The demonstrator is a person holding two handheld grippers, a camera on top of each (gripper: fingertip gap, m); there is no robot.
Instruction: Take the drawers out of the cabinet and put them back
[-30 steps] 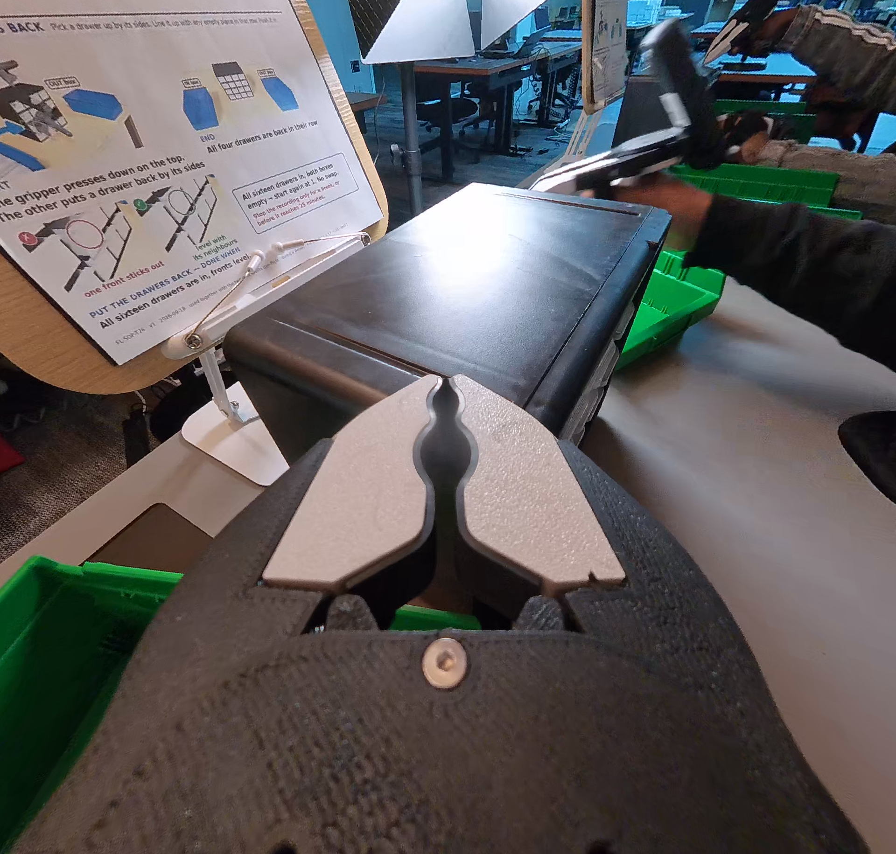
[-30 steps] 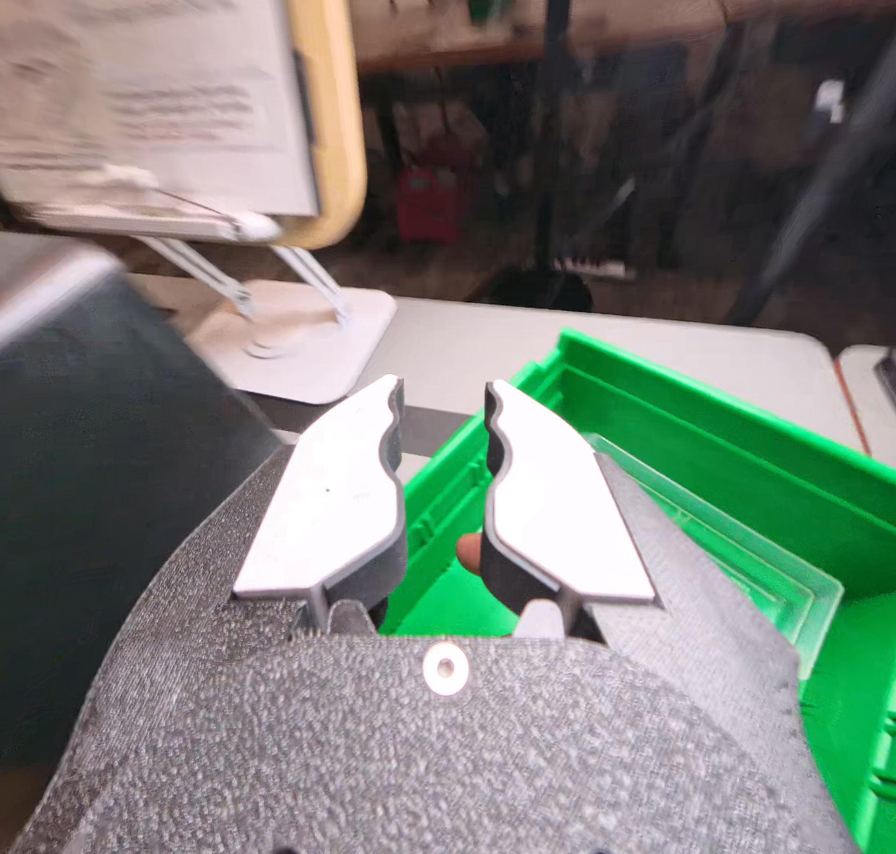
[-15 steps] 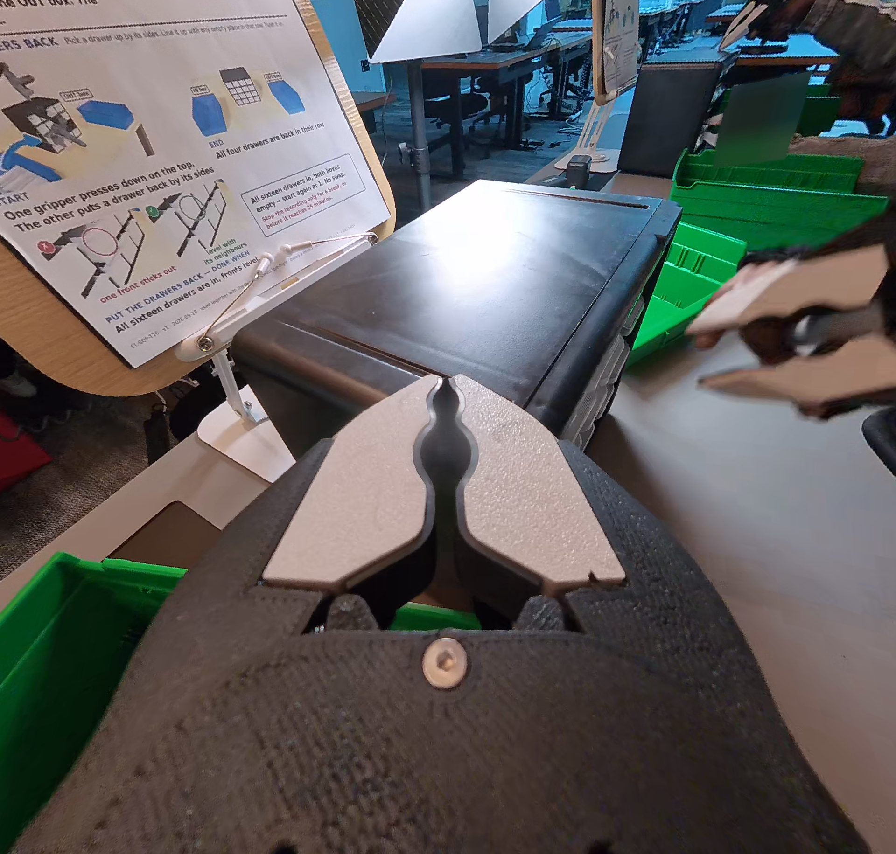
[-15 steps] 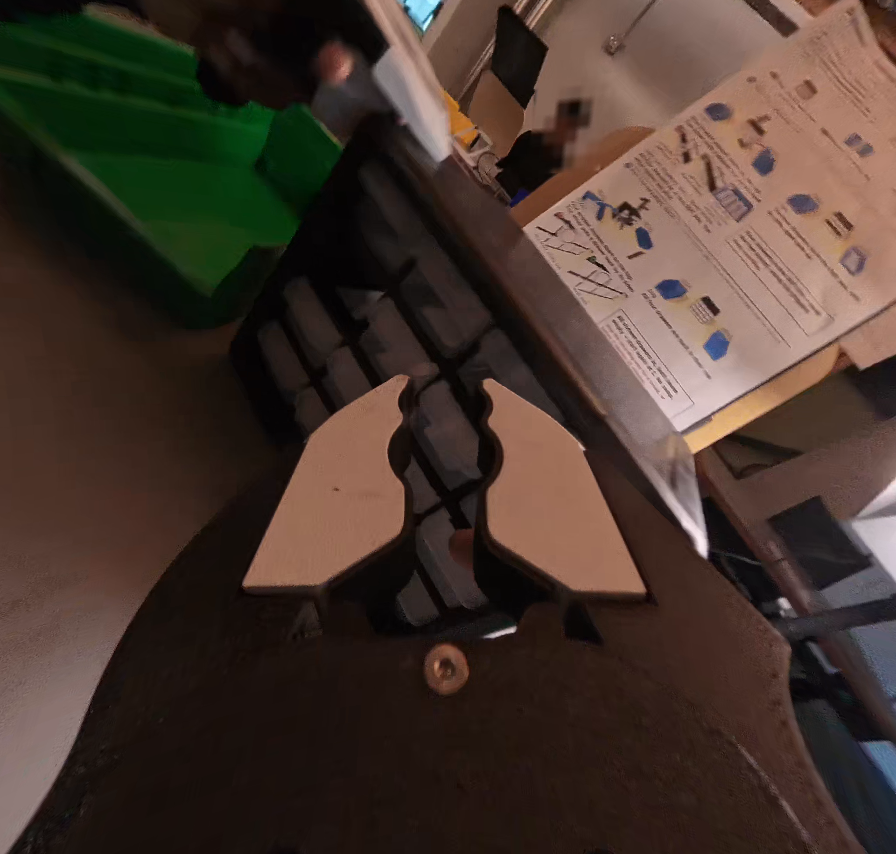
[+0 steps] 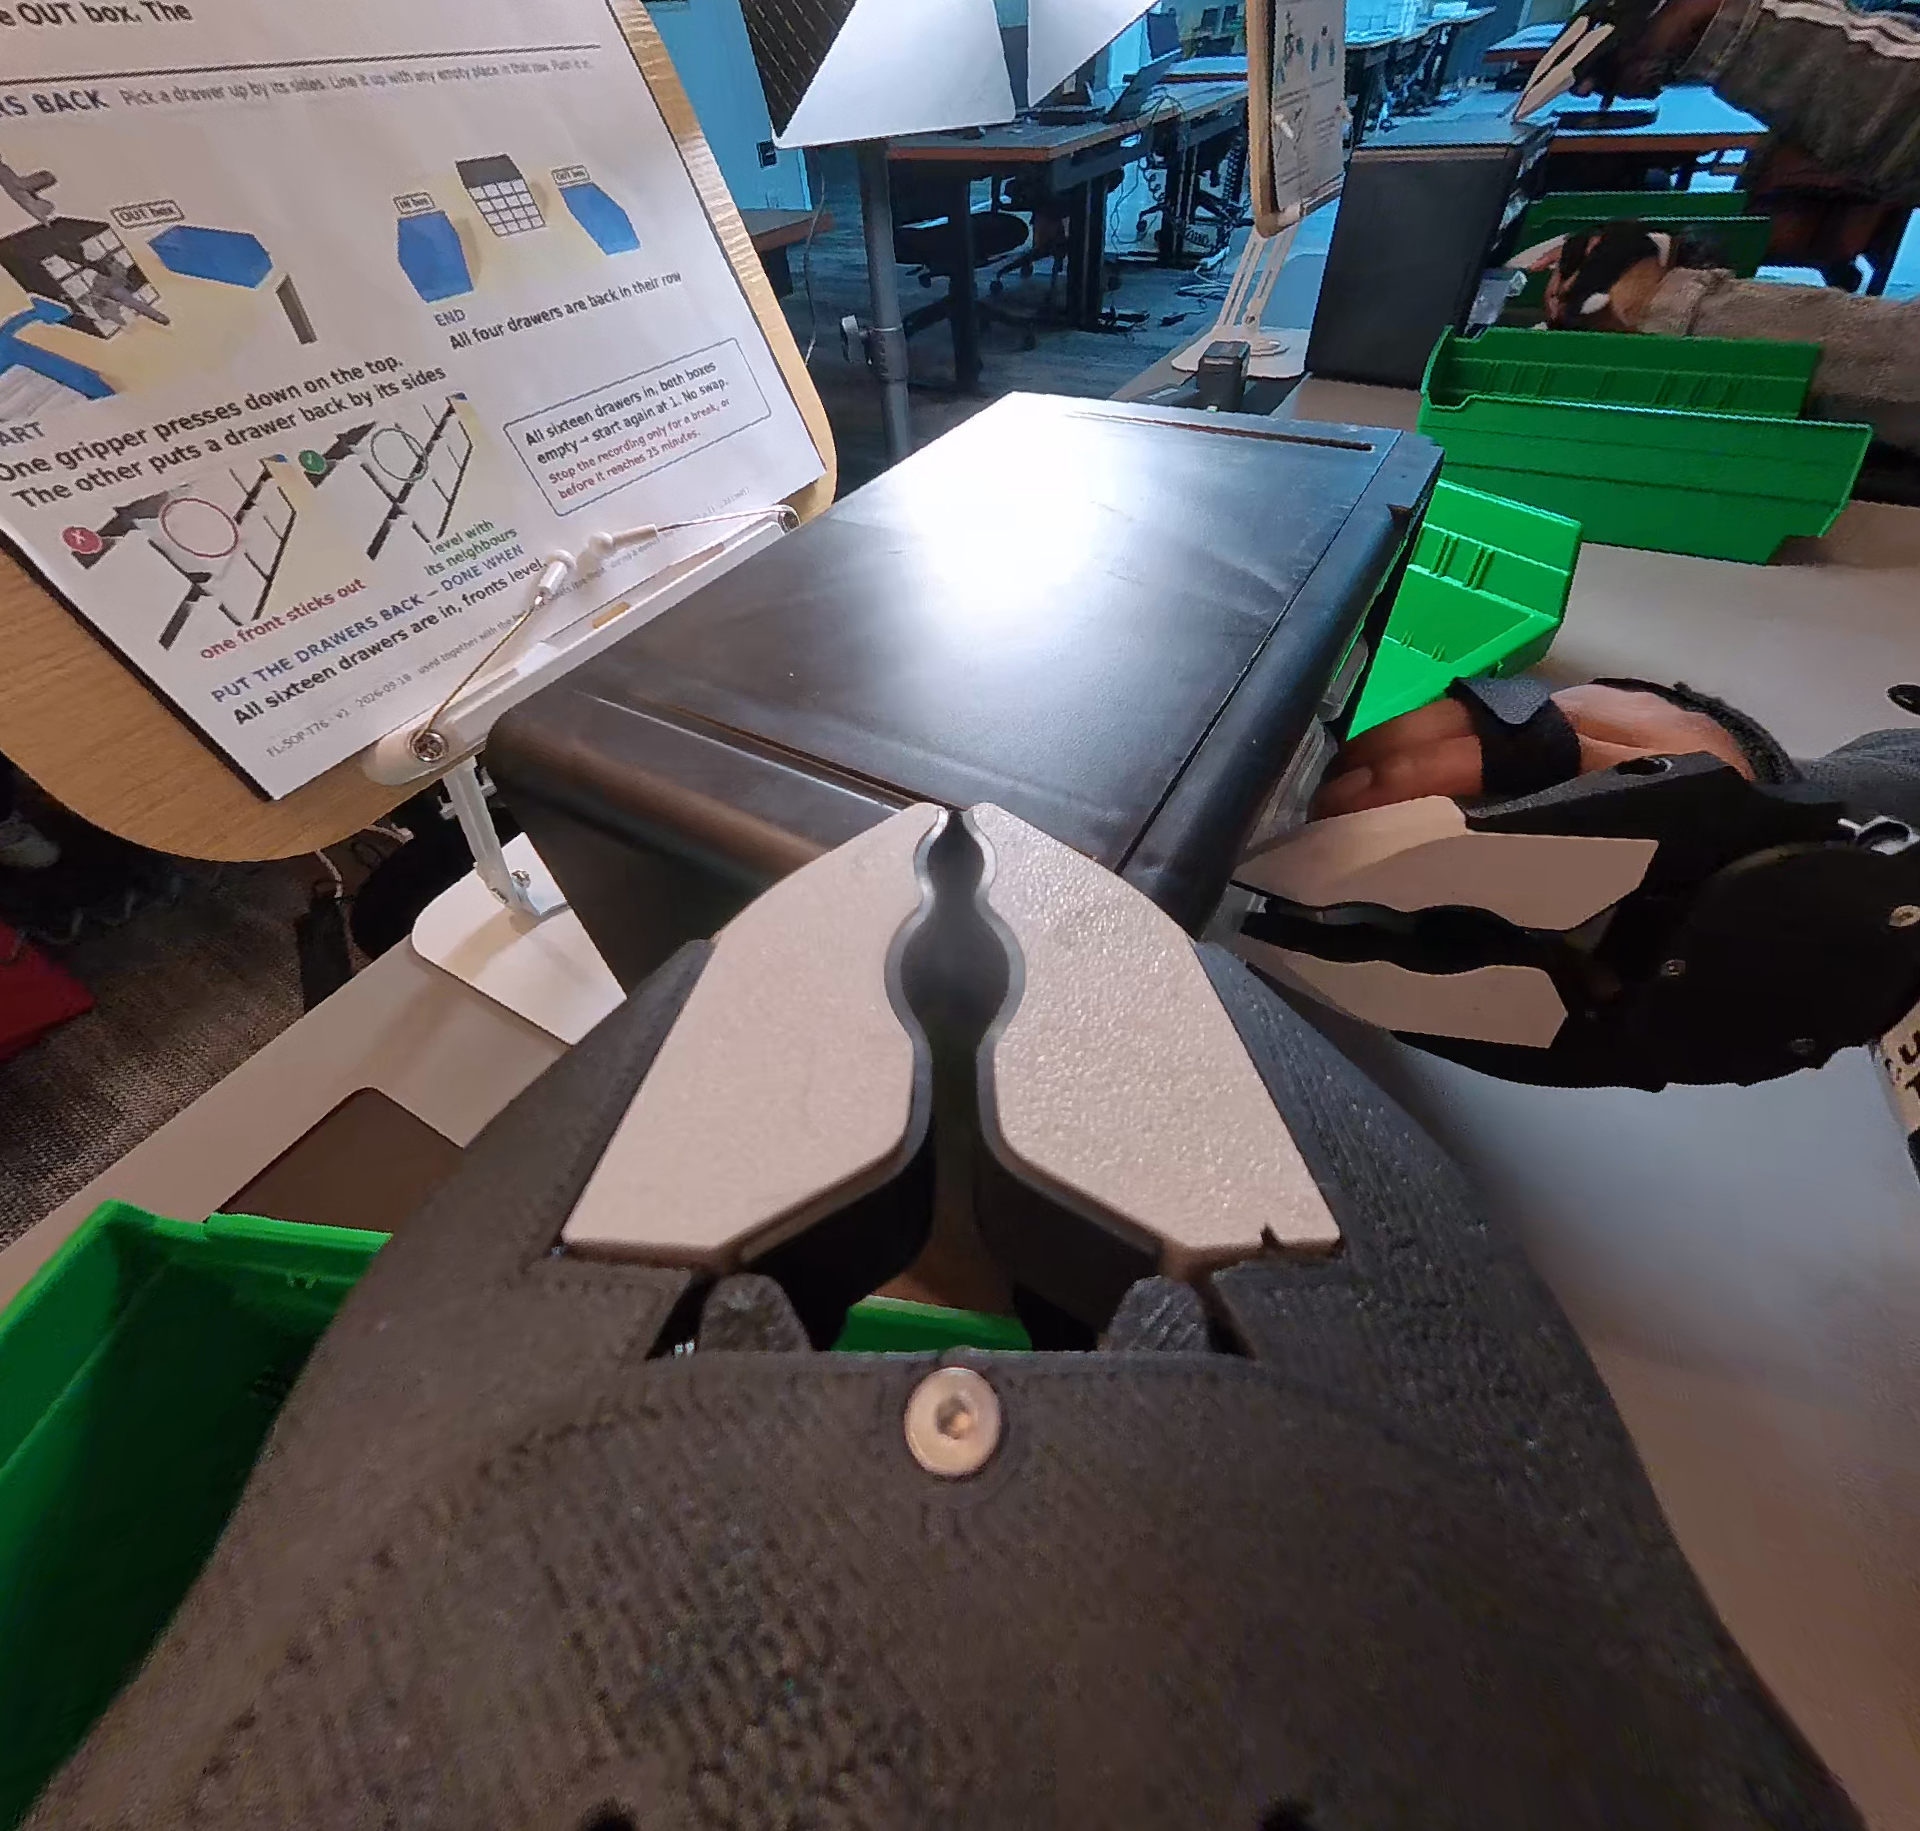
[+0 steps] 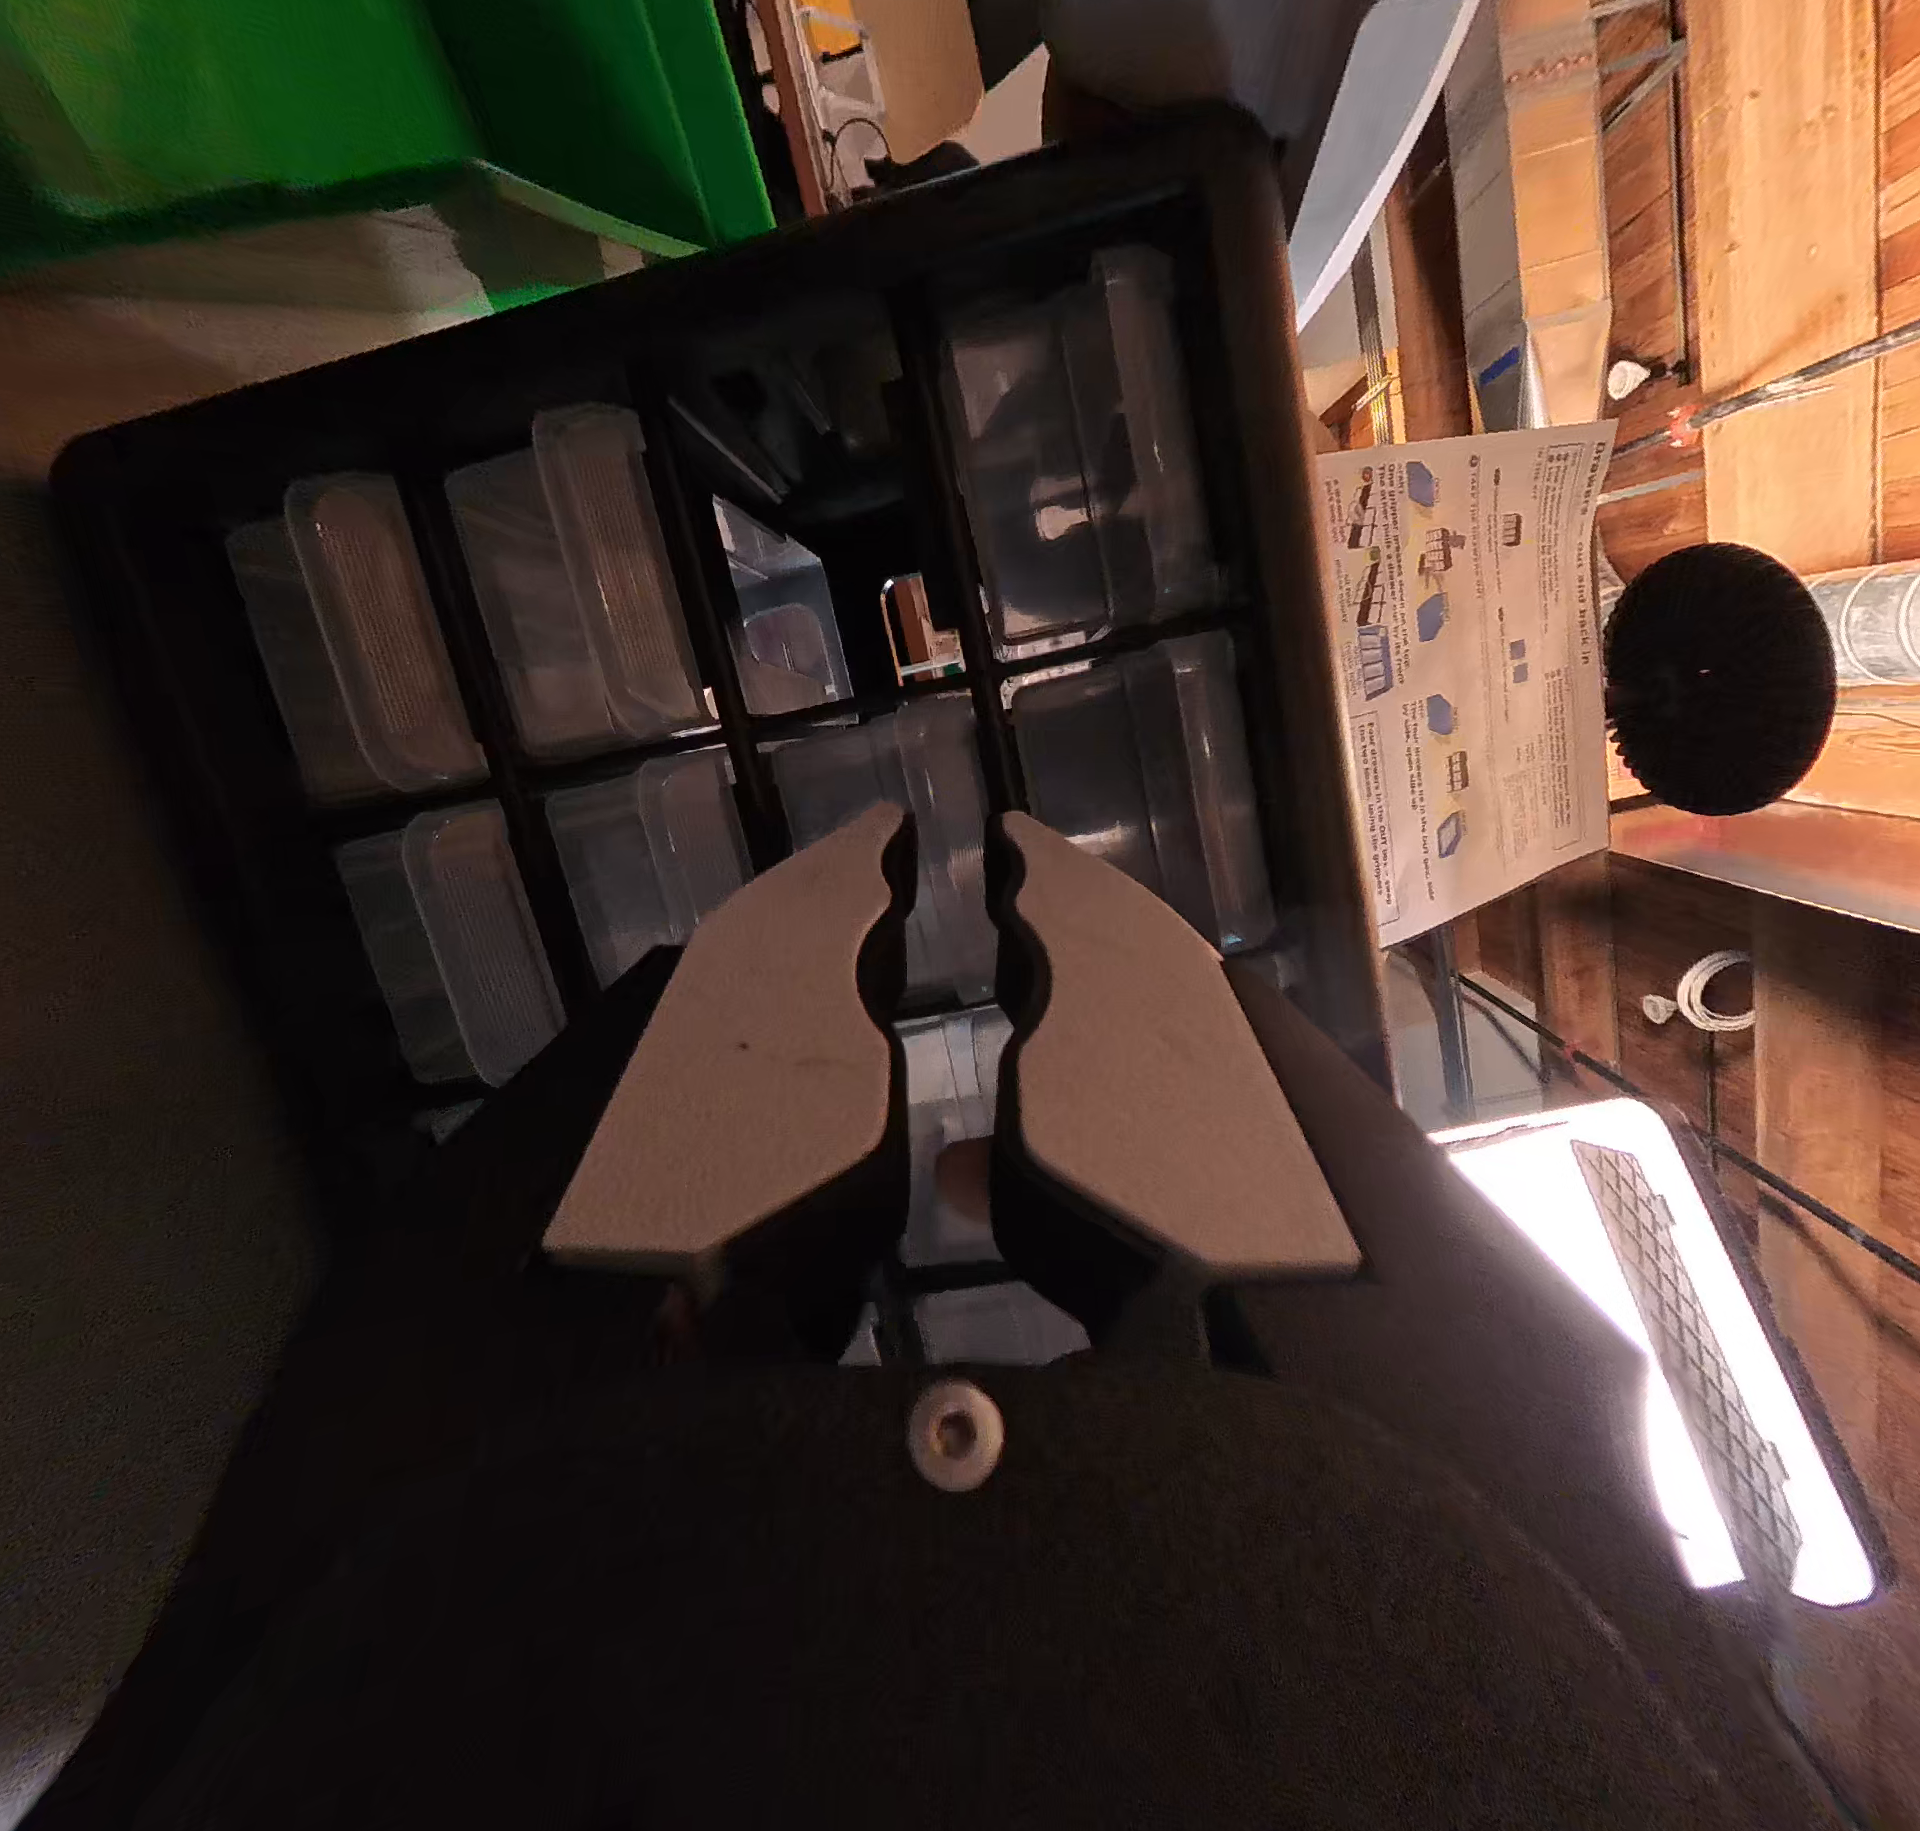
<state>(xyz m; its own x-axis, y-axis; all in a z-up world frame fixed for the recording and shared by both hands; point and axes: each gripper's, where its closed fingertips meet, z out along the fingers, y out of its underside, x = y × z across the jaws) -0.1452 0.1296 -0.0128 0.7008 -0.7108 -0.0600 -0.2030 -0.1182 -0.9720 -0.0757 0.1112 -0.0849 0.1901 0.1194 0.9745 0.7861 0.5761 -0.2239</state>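
The black cabinet (image 5: 1049, 618) stands on the worktop (image 5: 1662, 1314), near its far edge and just in front of the instruction sheet (image 5: 343, 327) on its stand. The left gripper (image 5: 951, 825) has its jaws pressed together, with nothing between them, and its tip is over the near top edge of the cabinet; whether it touches the top I cannot tell.

The right gripper (image 6: 954, 831) is turned on its side at the front of the cabinet. Its jaws are slightly spread, with a narrow gap, and the handle of a clear drawer (image 6: 935, 846) shows in this gap. I cannot say that the fingers already pinch it. Most compartments hold a clear drawer, but one compartment (image 6: 821, 555) in the grid looks empty, so I judge that the step of taking the drawers out is in hand, and not far along.

A green bin (image 5: 1455, 618) lies just beside the far side of the cabinet, and another green bin (image 5: 114, 1386) is at the near left corner of the worktop.

The next move, I think, calls for closing the right jaws on the handle and pulling straight out, while the left gripper presses down on the top so that the cabinet does not slide.
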